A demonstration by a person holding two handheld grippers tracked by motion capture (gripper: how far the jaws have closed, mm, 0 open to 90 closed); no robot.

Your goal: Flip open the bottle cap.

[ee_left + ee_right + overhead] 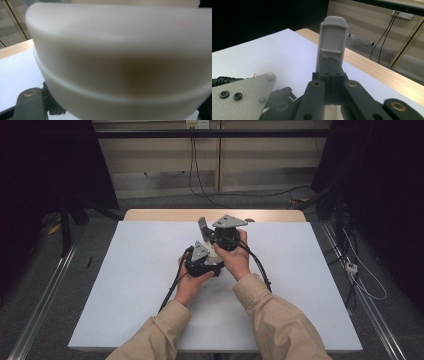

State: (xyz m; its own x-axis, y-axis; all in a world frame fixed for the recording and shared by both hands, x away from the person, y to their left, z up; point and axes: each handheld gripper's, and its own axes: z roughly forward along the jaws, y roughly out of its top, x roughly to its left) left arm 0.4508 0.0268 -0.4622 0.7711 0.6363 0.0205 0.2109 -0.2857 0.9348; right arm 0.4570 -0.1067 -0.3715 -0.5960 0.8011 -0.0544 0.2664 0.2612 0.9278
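— Where are the two grippers?

— Both sit over the middle of the white bench [125,285], held close together. The left gripper [202,260] is nearer the person, just beside and slightly below the right gripper [220,232].

— What is the right gripper doing?

— In its own view its black jaws are pressed together on the lower end of a flat grey piece [332,45], which stands upright above them, beyond the bench's far wooden edge [372,67].

— And the left one?

— I cannot tell. A blurred cream-white rounded object [120,62] sits very close to its camera and hides the jaws. Part of a dark link [28,105] shows at the lower left, over the white bench.
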